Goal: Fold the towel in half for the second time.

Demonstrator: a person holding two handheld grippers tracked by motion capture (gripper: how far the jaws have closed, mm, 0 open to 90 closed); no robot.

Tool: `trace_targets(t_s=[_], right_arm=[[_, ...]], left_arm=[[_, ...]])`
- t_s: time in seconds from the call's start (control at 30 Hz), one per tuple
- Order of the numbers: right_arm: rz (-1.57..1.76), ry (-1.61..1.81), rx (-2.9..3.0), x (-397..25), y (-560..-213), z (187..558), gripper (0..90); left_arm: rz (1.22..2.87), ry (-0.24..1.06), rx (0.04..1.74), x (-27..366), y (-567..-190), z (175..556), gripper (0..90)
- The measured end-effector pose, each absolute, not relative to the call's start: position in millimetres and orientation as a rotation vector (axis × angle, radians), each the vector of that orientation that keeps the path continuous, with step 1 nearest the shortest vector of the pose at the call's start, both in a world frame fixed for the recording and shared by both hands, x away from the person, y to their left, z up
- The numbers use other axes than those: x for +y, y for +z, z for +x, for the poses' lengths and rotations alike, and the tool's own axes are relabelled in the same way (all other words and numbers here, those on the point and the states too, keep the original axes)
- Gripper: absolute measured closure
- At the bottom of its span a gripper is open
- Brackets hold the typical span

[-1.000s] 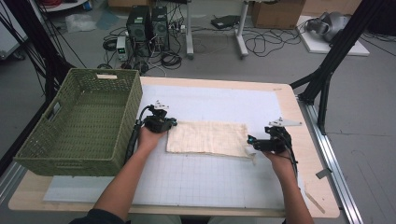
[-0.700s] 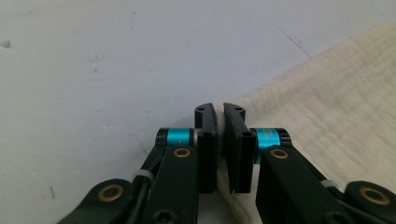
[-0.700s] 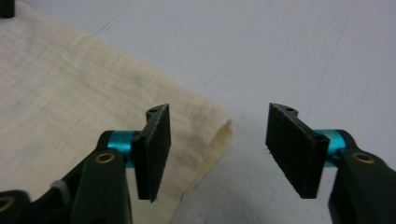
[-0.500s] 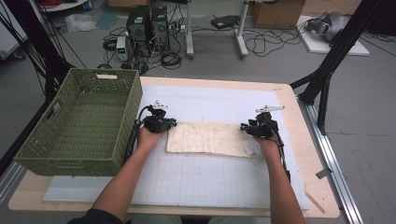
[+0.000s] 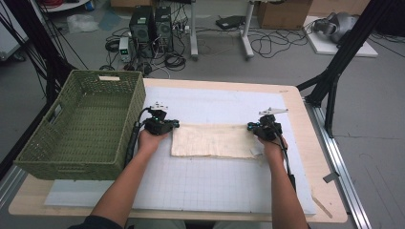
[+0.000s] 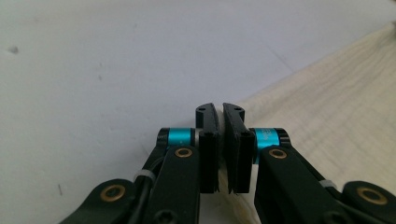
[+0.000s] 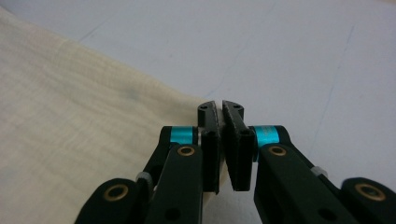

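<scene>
A cream cloth [image 5: 212,140] lies flat as a long rectangle on the white gridded mat [image 5: 210,186]. My left gripper [image 5: 175,125] sits at the cloth's far left corner. In the left gripper view its jaws [image 6: 220,108] are shut, with the edge of the cloth [image 6: 327,102] pinched between them. My right gripper [image 5: 251,127] is at the far right corner. In the right gripper view its jaws [image 7: 220,106] are closed on the corner of the cloth [image 7: 70,116]. Both grippers rest low on the mat.
A large green woven basket [image 5: 81,157] stands at the left end of the table, close to my left forearm. The wooden table edge [image 5: 313,143] runs along the right. Cables and computer boxes lie on the floor beyond the table.
My right gripper has moved away from me, from the cloth's near right corner to its far right corner. The left gripper has stayed at the far left corner.
</scene>
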State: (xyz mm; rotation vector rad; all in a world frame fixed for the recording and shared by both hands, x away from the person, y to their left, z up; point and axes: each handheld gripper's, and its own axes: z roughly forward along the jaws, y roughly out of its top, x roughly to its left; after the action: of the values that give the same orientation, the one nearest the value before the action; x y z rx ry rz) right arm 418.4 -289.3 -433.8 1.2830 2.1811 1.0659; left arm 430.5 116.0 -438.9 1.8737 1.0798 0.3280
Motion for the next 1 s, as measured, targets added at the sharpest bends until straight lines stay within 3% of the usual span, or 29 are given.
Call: trace_targets(t_s=[0.53,1.0], right_arm=[[1.108,1.135,2.199,-290.5,-413.6,386.6,85.9],[1.070,1.206,2.194,-303.1,-426.6,343.8,85.8]], left_arm=[[1.794,0.342,0.952,124.3,-428.9,392.8,84.6],[1.806,0.349,0.879,126.2,-421.7,360.4,84.6]])
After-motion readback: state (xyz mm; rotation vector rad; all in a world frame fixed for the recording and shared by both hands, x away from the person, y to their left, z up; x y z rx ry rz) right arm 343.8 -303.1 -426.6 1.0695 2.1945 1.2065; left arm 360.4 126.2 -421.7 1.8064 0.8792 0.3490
